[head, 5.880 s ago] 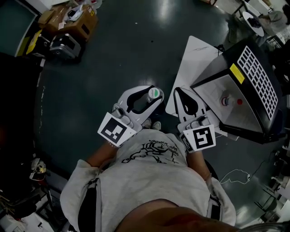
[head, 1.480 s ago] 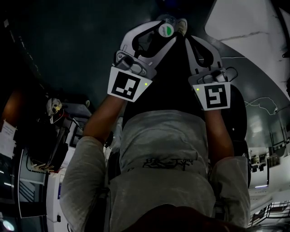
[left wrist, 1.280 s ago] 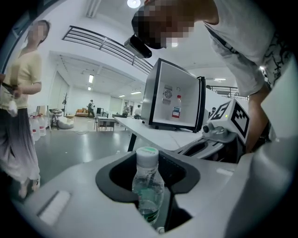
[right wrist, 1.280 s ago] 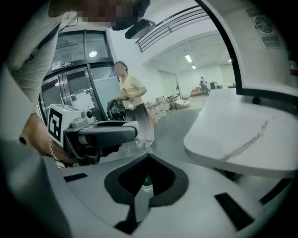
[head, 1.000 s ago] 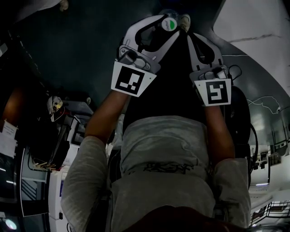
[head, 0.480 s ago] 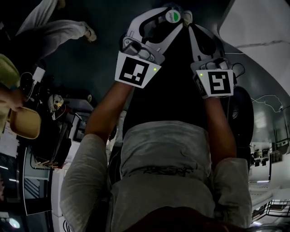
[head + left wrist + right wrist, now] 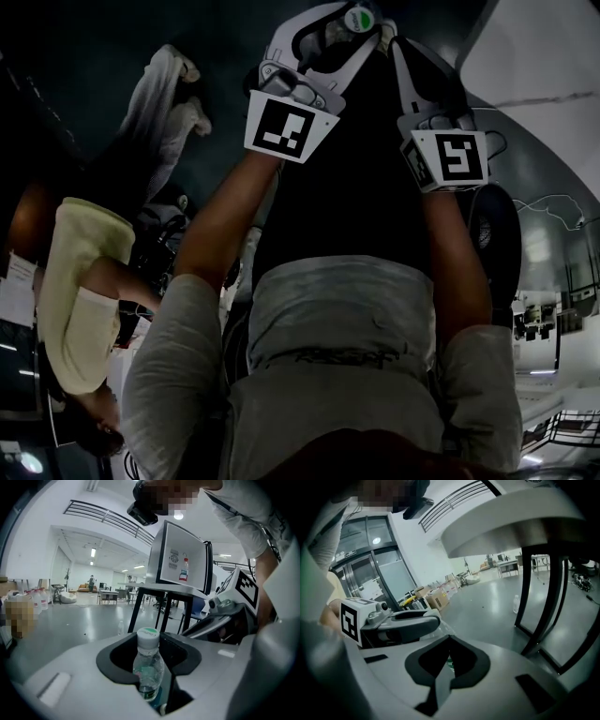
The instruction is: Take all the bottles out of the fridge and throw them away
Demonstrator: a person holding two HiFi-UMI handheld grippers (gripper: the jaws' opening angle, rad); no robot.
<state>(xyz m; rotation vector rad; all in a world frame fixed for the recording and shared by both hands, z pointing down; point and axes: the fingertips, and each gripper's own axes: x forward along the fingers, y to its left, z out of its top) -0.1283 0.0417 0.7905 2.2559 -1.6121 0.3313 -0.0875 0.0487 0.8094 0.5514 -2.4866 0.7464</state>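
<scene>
My left gripper [image 7: 151,679] is shut on a small clear water bottle [image 7: 149,663] with a white and green cap, held upright between its jaws. In the head view that bottle's cap [image 7: 359,17] shows at the top edge, at the tip of the left gripper [image 7: 345,28]. My right gripper [image 7: 395,39] sits close beside it, shut, with nothing between its jaws; its own view shows the same shut gripper [image 7: 445,670]. A white fridge [image 7: 174,555] stands on a black frame ahead in the left gripper view. Inside it stands one bottle [image 7: 184,569] with a red cap.
A person in a pale yellow top [image 7: 80,281] stands at the head view's left. A clear bottle [image 7: 516,604] stands on the grey floor near the frame's black legs [image 7: 543,611]. Cardboard boxes [image 7: 436,599] lie further back. A white surface [image 7: 539,56] fills the upper right.
Both grippers have shifted towards the top of the head view, the bottle still in the left one. A person in yellow has come into view at the left.
</scene>
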